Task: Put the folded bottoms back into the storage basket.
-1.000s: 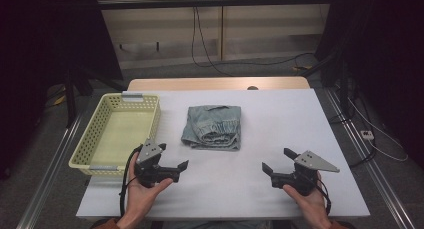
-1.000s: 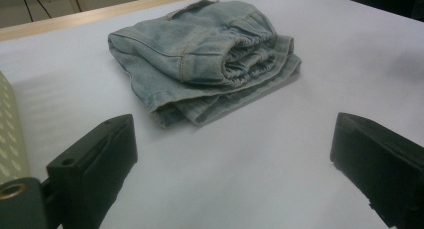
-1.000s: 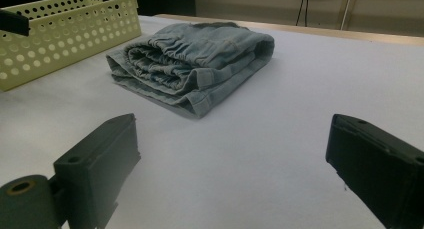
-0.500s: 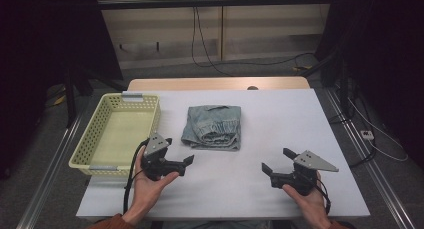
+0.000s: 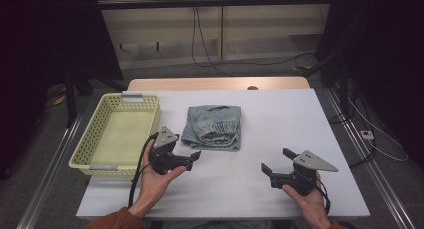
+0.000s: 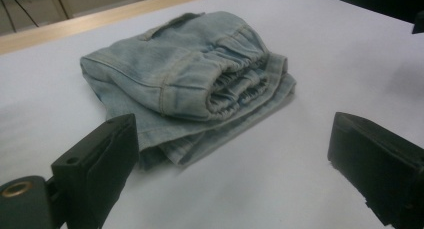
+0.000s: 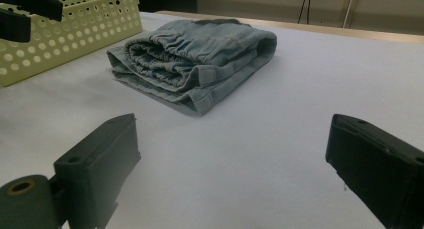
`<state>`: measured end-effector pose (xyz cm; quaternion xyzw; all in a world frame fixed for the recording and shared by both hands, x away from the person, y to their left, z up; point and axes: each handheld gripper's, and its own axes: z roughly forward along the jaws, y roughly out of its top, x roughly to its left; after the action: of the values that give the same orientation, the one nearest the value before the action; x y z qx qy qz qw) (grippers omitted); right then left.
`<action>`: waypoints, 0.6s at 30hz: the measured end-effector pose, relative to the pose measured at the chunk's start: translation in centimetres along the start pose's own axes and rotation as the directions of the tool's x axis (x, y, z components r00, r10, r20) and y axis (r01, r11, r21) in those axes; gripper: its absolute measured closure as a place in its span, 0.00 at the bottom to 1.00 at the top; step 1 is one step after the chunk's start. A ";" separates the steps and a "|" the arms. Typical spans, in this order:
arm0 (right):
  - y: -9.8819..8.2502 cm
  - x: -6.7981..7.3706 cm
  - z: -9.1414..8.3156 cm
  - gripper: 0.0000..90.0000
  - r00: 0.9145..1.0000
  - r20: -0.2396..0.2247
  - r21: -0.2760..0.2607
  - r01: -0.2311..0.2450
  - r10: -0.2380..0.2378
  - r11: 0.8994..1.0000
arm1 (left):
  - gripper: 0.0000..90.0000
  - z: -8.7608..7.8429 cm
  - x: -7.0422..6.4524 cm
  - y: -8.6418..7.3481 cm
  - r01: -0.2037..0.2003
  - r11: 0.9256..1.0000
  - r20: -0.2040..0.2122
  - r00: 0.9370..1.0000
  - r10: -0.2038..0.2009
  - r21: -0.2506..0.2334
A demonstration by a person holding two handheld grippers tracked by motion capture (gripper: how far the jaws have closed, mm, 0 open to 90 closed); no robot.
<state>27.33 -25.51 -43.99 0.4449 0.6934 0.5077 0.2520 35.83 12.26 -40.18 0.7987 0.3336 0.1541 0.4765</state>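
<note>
folded jeans | just beyond left hand-held gripper, jaws apart | right hand-held gripper jaws apart

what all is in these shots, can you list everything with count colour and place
jeans: 1, light blue, folded, middle of the table, right of the basket
basket: 1, pale yellow with holes, nothing in it, left side of the table
table: 1, white top with a wooden strip along the far edge
cables: several, black, on the floor and wall behind the table
left gripper: 1, black with a grey plate, jaws open, just short of the near left corner of the jeans
right gripper: 1, black with a grey plate, jaws open, over bare table at near right
hands: 2, one on each gripper, coming in from the near edge
</note>
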 end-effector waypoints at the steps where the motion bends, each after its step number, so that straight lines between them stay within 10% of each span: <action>1: 0.0 0.0 0.0 0.07 1.000 0.000 -0.001 -0.002 0.002 1.000 | 0.07 0.1 0.1 0.1 0.000 1.000 0.003 1.000 0.000 0.000; 18: 0.0 -0.1 0.0 0.08 1.000 0.000 -0.001 -0.010 0.010 1.000 | 0.07 1.1 1.8 2.7 0.044 0.998 -0.039 0.998 -0.046 -0.055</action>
<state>27.37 -25.58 -44.00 0.4483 0.6909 0.5093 0.2497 38.81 11.94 -38.52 0.7746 0.3567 0.1686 0.4944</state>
